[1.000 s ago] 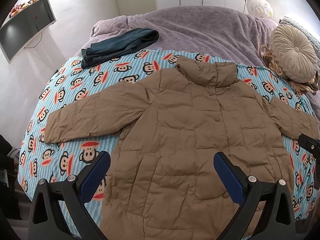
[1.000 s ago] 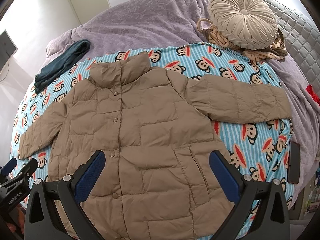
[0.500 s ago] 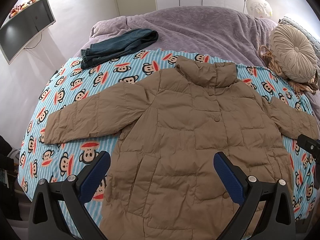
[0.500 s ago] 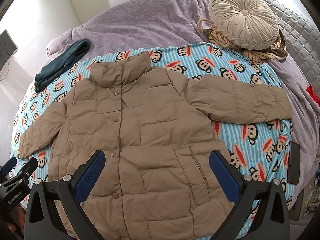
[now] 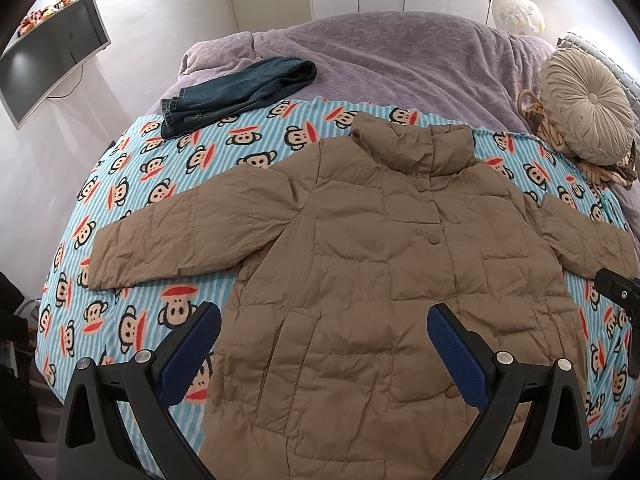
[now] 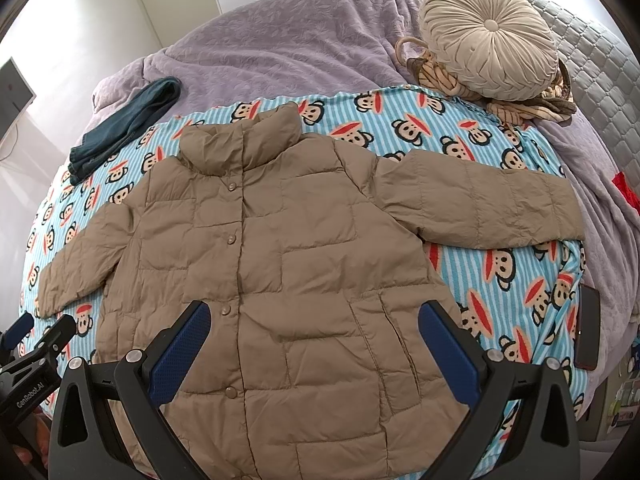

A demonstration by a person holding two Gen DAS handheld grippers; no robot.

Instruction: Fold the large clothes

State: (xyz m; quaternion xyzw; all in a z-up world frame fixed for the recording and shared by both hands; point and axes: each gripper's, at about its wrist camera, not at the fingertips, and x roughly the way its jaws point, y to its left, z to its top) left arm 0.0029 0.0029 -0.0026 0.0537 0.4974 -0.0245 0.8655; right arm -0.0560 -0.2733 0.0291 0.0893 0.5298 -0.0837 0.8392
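Left gripper [image 5: 324, 322]: I see its blue-padded fingers spread wide with nothing between them, hovering above the lower left part of the jacket; same spot as a second ago
Right gripper [image 6: 314, 322]: I see its fingers spread wide too, holding nothing, above the lower front by the snap placket; I read no shift from the earlier frames
Jacket [image 5: 400, 264]: tan quilted puffer, front up and snapped shut, lying flat on the monkey blanket with both sleeves stretched out sideways and the collar pointing away from me; it lies just as it did before, not yet folded
Monkey blanket [image 5: 168, 184]: blue-striped with cartoon monkey faces, spread under the jacket over the near part of the bed
Phone [image 6: 587, 326]: dark slab at the right edge of the blanket, well apart from the right sleeve
Jeans [image 5: 236, 94]: folded dark denim beyond the left sleeve, straddling the blanket's far edge and the purple cover
Round cushion [image 6: 488, 34]: beige pleated, on a woven basket at the far right
Purple cover [image 5: 392, 56]: fills the far end of the bed
Monitor [image 5: 48, 54]: on the left wall, far back
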